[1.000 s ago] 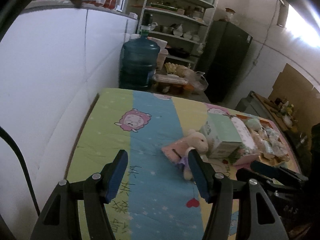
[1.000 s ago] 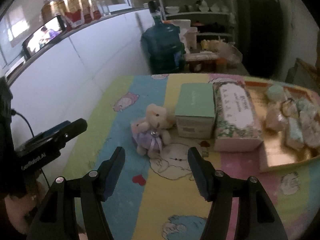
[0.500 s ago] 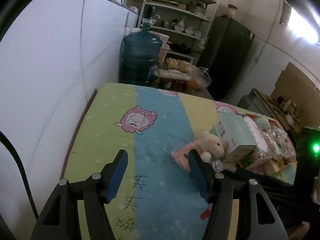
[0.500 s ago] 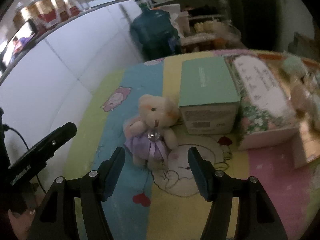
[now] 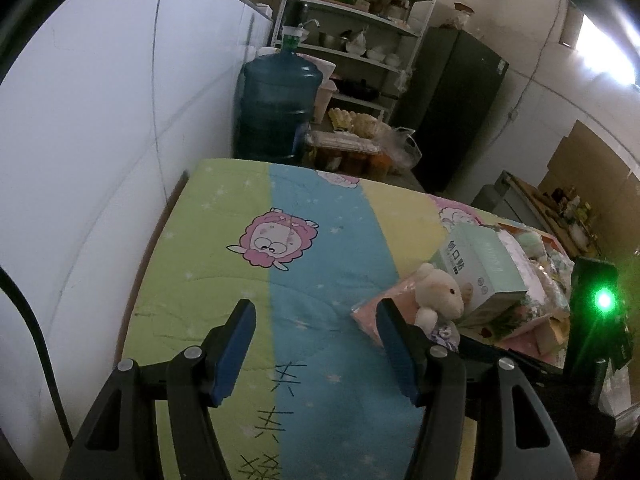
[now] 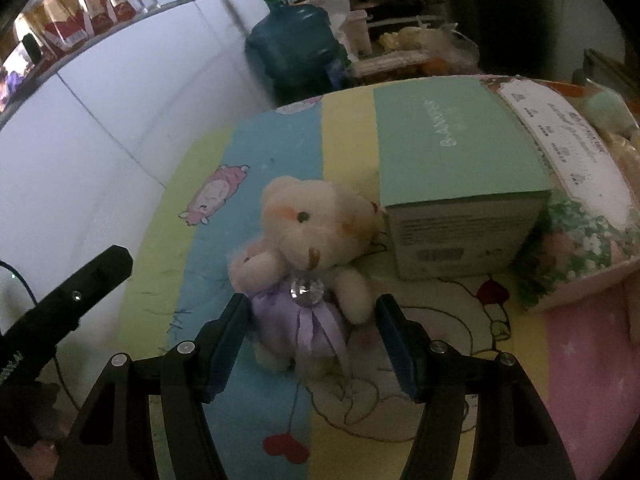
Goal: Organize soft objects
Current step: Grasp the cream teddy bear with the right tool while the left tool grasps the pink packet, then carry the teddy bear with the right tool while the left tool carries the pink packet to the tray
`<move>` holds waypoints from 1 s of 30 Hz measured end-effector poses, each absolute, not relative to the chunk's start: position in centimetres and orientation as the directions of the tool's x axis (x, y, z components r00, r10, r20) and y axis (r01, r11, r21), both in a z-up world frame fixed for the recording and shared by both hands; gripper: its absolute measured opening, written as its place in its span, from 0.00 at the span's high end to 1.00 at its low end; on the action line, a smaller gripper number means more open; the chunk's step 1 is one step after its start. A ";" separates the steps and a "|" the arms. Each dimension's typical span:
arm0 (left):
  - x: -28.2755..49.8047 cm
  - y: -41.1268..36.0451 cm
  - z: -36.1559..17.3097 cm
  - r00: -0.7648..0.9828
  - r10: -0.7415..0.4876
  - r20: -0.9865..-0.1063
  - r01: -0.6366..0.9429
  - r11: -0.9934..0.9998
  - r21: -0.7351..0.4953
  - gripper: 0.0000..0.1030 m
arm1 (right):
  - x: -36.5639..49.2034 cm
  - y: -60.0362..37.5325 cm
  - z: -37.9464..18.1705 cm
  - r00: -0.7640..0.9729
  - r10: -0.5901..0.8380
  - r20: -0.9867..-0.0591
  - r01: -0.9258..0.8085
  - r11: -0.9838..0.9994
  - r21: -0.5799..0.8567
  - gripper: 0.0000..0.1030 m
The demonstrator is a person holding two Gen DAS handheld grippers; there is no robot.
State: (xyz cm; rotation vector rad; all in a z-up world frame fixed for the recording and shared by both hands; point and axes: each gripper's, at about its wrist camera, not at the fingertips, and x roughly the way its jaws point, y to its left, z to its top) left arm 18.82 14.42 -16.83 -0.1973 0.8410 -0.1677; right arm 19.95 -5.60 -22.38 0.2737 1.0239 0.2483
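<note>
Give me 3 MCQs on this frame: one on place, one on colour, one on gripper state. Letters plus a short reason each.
1. Where does the teddy bear sit relative to the mint green box?
A. on top of it
B. beside it, on the striped cloth
C. inside it

2. What colour is the bear's dress?
A. red
B. lilac
C. black

3. How does the right gripper stand?
A. open, fingers either side of the bear
C. shut on the box
B. shut, with nothing between

Key: 1 B, the bear stands on the cloth at the box's side. 2 B, the skirt is pale purple. 3 A, gaps show between both blue pads and the bear.
</note>
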 end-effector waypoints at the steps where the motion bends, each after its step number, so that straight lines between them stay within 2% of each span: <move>1: 18.9 14.5 -16.9 0.653 -0.226 -0.722 0.071 0.968 -0.240 0.39 | 20.0 -5.6 -22.3 0.502 0.328 -0.800 -0.079 0.939 0.336 0.35; 2: 19.0 14.5 -17.0 0.652 -0.229 -0.723 0.073 0.968 -0.240 0.39 | 20.0 -5.7 -22.3 0.504 0.329 -0.799 -0.083 0.939 0.334 0.37; 3: 19.1 14.4 -17.0 0.651 -0.232 -0.723 0.076 0.967 -0.242 0.39 | 20.0 -5.7 -22.3 0.506 0.330 -0.797 -0.087 0.939 0.333 0.52; 6: 19.5 14.2 -17.4 0.639 -0.262 -0.723 0.109 0.962 -0.252 0.39 | 19.8 -5.7 -22.2 0.503 0.329 -0.799 -0.099 0.941 0.325 0.57; 13: 21.3 12.2 -17.7 0.596 -0.372 -0.712 0.258 0.928 -0.269 0.39 | 16.8 -6.5 -20.7 0.500 0.367 -0.784 -0.171 0.930 0.326 0.58; 20: 23.9 7.8 -18.6 0.465 -0.516 -0.719 0.539 0.810 -0.233 0.39 | 12.6 -8.8 -20.1 0.458 0.389 -0.799 -0.170 0.921 0.350 0.57; 30: 25.5 4.1 -22.5 0.373 -0.452 -0.810 0.702 0.708 -0.072 0.39 | 10.5 -11.7 -19.0 0.495 0.360 -0.791 -0.110 0.929 0.353 0.57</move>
